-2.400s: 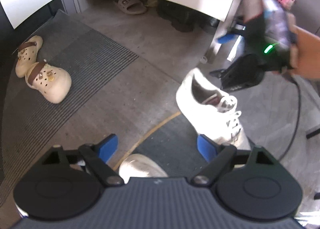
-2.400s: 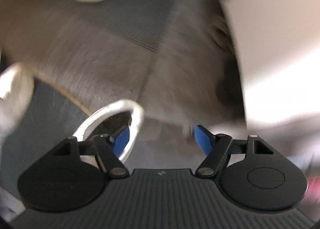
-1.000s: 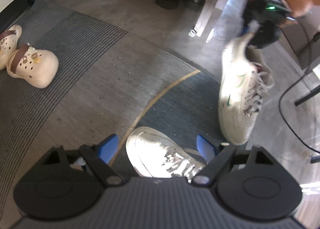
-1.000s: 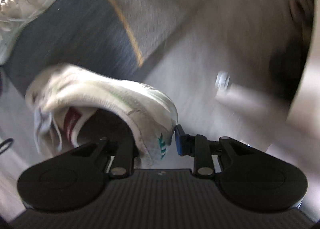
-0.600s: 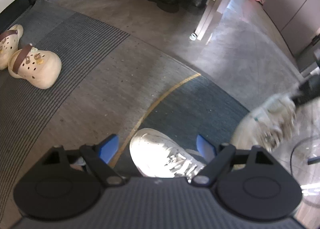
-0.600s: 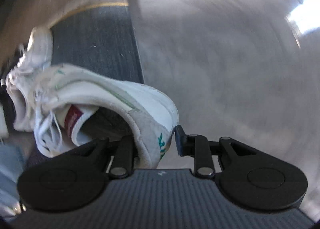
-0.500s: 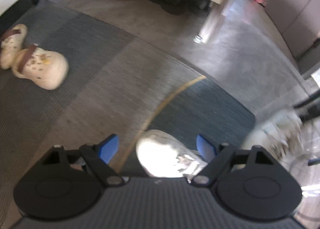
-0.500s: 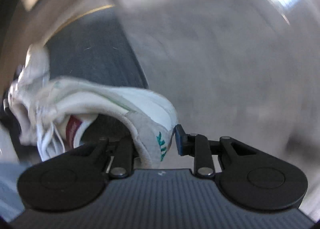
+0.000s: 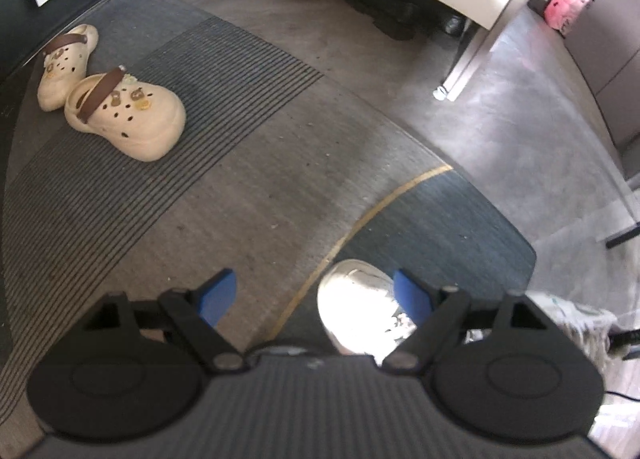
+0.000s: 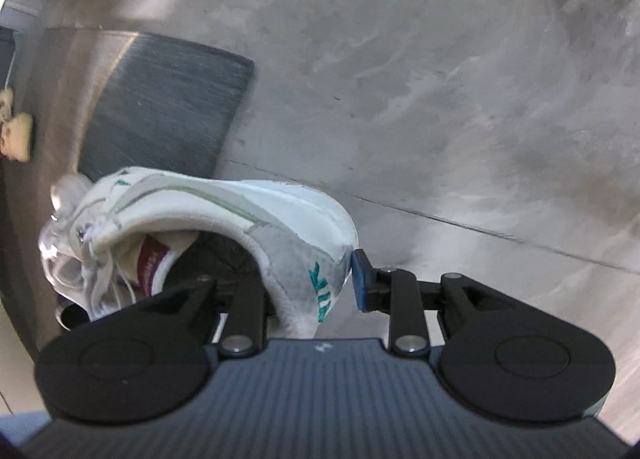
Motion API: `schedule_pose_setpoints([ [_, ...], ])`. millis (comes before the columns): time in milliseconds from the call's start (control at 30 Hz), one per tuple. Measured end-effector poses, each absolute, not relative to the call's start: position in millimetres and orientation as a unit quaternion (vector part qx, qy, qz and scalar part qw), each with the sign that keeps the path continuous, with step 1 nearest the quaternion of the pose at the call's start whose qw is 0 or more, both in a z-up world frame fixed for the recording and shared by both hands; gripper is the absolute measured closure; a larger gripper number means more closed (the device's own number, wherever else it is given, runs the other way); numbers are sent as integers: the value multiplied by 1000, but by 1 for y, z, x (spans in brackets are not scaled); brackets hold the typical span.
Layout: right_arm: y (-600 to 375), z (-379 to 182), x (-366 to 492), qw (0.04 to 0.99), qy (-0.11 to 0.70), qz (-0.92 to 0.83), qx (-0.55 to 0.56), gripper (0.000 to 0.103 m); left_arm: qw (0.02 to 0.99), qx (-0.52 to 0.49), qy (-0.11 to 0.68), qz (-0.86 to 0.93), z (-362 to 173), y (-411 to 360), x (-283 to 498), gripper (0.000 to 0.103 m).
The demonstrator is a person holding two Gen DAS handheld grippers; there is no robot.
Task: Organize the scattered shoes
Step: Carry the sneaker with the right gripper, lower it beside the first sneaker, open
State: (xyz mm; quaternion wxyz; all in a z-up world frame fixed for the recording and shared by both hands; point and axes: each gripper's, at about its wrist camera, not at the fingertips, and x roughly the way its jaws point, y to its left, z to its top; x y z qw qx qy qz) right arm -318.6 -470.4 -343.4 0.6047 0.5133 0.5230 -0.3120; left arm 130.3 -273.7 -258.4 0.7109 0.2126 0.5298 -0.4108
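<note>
My right gripper clamps the heel of a white sneaker, held above the concrete floor. My left gripper gapes over a second white sneaker on the dark mat.

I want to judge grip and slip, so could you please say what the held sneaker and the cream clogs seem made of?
Held sneaker: smooth white leather or synthetic, slight sheen, with a matte grey mesh-like heel panel and fabric laces.
Cream clogs: moulded foam or rubber, matte, one-piece body with punched holes; brown straps look like the same kind of material.
</note>
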Motion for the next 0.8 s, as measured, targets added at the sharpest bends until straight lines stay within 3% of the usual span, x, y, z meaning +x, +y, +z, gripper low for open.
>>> schedule_pose_setpoints([
  [233, -463, -348, -273, 604, 500, -307, 538, 74, 721, 223, 509, -414, -252, -273, 129, 16],
  [467, -426, -367, -210, 538, 487, -330, 604, 73, 732, 197, 520, -393, -249, -259, 143, 16],
  [633, -408, -389, -181, 524, 507, -360, 582, 71, 738, 189, 518, -389, -245, -249, 150, 16],
  [800, -397, -400, -178, 525, 518, -344, 581, 69, 719, 92, 541, -426, -246, -229, 169, 15],
])
